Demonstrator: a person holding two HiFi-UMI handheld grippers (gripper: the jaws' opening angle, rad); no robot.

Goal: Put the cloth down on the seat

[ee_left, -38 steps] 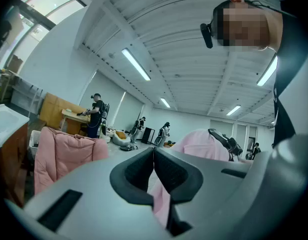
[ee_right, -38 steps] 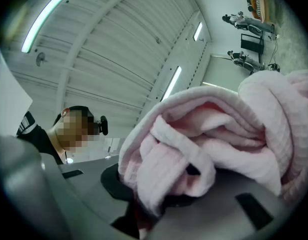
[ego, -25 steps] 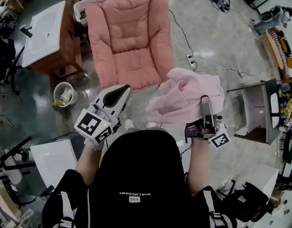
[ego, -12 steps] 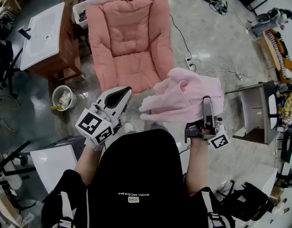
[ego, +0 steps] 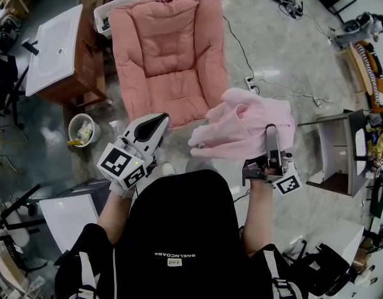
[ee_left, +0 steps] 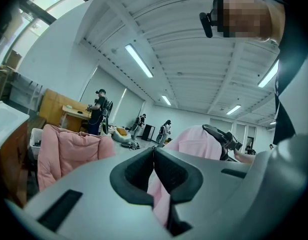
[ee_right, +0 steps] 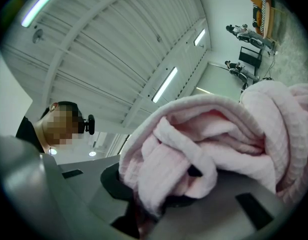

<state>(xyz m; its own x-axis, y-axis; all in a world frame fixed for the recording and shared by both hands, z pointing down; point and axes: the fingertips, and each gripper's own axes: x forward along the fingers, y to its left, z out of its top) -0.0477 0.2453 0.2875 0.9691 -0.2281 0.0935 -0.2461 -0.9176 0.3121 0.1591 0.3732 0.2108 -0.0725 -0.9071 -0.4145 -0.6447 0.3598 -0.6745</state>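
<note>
Right tongs (ego: 270, 132) clamped on bunched pale pink waffle-knit cloth (ego: 241, 122); cloth held up in air, draped over the jaws. Left tongs (ego: 157, 122) pressed together, nothing between, just left of cloth, apart from it. Beyond both: salmon-pink cushioned armchair (ego: 169, 48) on grey floor (ego: 284, 48); cloth not on its seat, near front right corner.
</note>
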